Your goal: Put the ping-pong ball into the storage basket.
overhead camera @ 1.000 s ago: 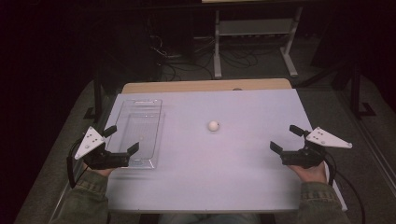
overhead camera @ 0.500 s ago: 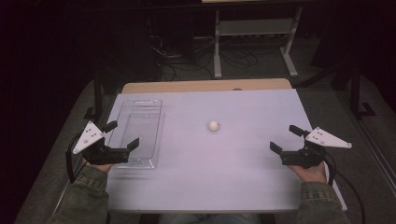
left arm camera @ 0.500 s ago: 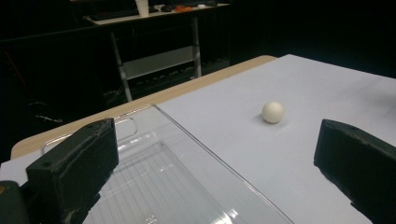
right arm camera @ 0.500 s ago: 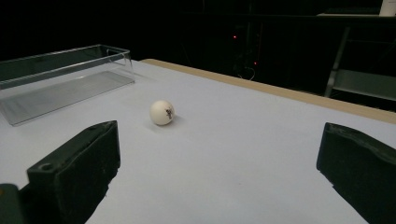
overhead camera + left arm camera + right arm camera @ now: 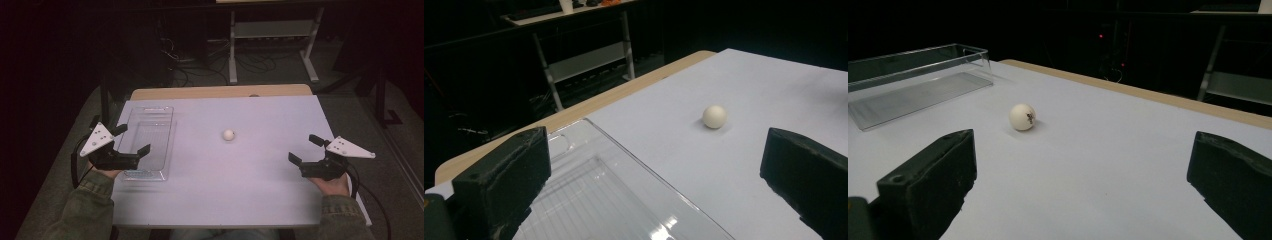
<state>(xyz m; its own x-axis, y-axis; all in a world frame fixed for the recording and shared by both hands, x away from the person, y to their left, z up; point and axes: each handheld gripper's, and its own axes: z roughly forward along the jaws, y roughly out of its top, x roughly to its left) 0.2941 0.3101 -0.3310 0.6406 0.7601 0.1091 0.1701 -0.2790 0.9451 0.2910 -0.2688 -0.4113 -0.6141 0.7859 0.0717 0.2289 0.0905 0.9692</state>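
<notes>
A small white ball lies alone near the middle of the white table top. It also appears ahead of the left jaws as the ball and ahead of the right jaws as the ball, with a small dark mark on it. A clear plastic tray stands at the left, empty. My left gripper is open over the tray's near end. My right gripper hovers open near the right edge, well short of the ball. Nothing is between either pair of jaws.
A strip of bare wood runs along the table's far edge. Behind it, in the dark, stand a metal shelf frame and cables on the floor. The clear tray sits far left of the right jaws.
My left gripper has drifted slightly forward and up over the tray's near end. The right gripper, the ball and the tray have stayed where they were.
</notes>
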